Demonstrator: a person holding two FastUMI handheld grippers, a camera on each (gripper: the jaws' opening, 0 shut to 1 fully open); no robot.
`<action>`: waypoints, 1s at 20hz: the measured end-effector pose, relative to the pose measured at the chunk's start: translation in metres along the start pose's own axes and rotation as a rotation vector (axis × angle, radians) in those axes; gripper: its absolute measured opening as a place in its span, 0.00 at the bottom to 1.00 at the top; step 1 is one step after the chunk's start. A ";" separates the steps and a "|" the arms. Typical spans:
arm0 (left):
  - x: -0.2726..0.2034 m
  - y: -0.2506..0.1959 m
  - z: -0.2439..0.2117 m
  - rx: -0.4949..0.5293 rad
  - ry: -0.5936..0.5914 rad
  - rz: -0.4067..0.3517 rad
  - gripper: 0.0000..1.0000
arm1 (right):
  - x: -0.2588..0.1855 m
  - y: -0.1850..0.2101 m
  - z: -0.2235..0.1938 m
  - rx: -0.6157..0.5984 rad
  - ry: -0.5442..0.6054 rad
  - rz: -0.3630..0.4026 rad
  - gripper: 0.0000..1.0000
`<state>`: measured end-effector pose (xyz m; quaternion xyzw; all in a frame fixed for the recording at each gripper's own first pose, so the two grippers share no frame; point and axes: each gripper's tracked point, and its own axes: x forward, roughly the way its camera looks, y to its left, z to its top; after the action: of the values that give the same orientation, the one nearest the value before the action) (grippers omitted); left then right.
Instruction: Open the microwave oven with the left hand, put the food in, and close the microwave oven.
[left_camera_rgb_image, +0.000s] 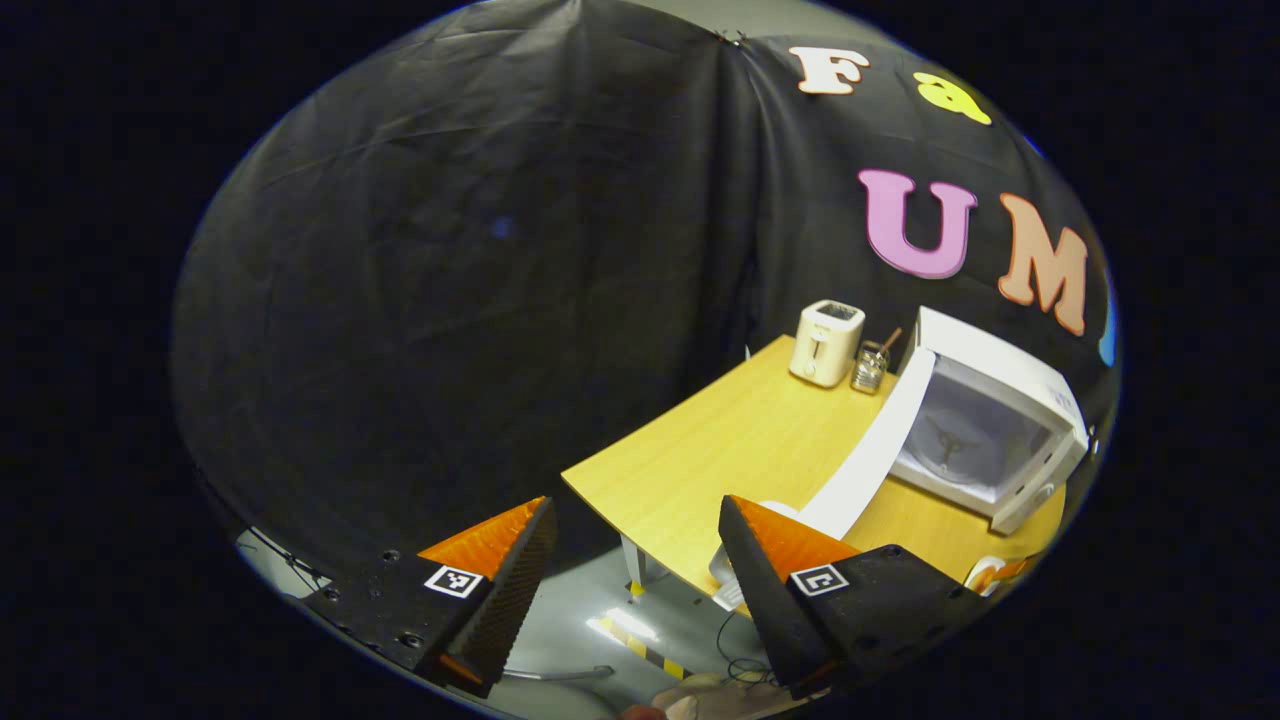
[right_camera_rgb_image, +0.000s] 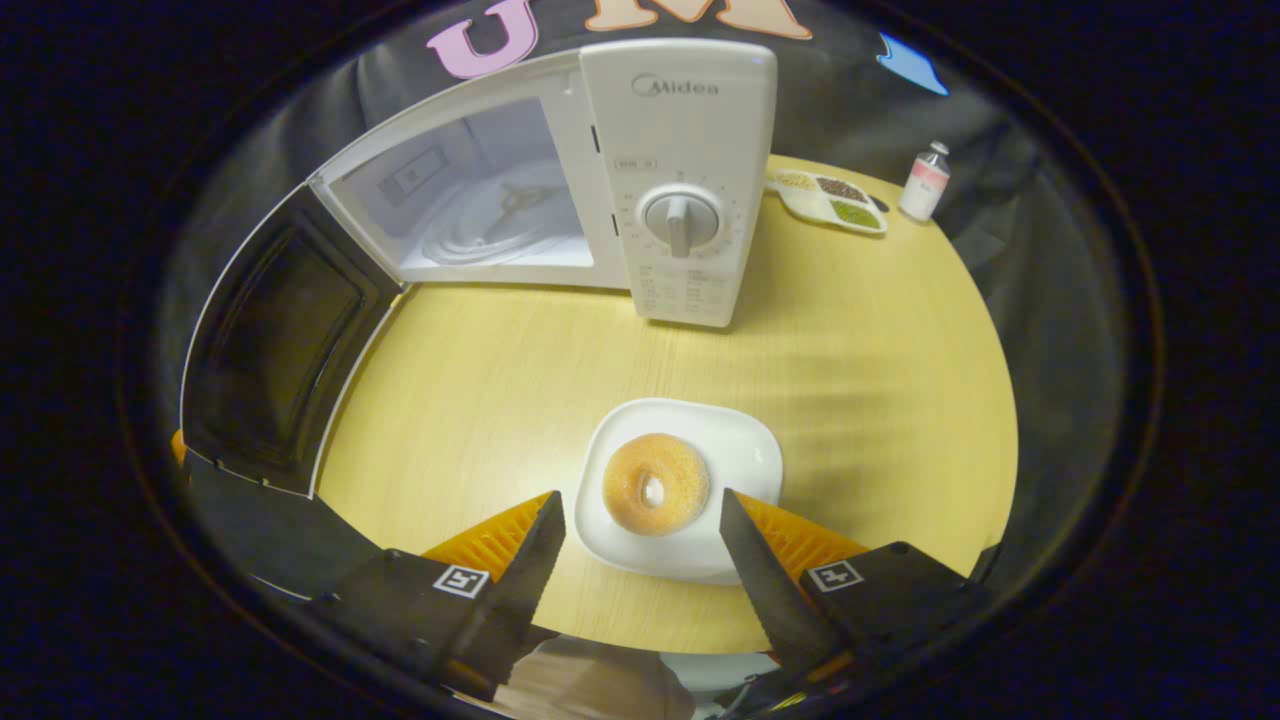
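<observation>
The white microwave (right_camera_rgb_image: 690, 180) stands at the back of the round wooden table (right_camera_rgb_image: 480, 390). Its door (right_camera_rgb_image: 270, 340) is swung wide to the left, showing the empty cavity (right_camera_rgb_image: 480, 210) with its glass turntable. In front of it a donut (right_camera_rgb_image: 655, 483) lies on a white plate (right_camera_rgb_image: 745, 450). My right gripper (right_camera_rgb_image: 640, 520) is open just above the plate's near edge, one finger at each side, touching nothing. My left gripper (left_camera_rgb_image: 635, 515) is open and empty, held off the table's edge, with the microwave (left_camera_rgb_image: 985, 430) and its open door (left_camera_rgb_image: 870, 450) to its right.
A cream toaster (left_camera_rgb_image: 825, 342) and a glass jar (left_camera_rgb_image: 870, 368) stand beside the microwave. A compartment tray (right_camera_rgb_image: 828, 198) of dry foods and a small bottle (right_camera_rgb_image: 925, 180) sit at the table's far right. Grey floor (left_camera_rgb_image: 600, 600) lies below the left gripper.
</observation>
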<state>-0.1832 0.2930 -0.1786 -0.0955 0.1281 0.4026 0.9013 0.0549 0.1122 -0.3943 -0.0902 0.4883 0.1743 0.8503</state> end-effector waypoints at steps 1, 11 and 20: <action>-0.006 0.001 0.010 -0.018 -0.037 0.028 0.93 | 0.006 -0.003 -0.001 -0.017 0.020 0.003 0.94; -0.050 -0.021 0.049 -0.035 -0.157 0.074 0.92 | 0.043 -0.008 -0.011 -0.126 0.100 -0.026 0.93; -0.009 -0.049 0.058 0.038 -0.137 -0.110 0.93 | 0.056 -0.007 -0.021 -0.031 0.086 -0.122 0.89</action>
<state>-0.1432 0.2703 -0.1174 -0.0576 0.0683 0.3557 0.9303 0.0666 0.1109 -0.4538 -0.1405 0.5153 0.1258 0.8360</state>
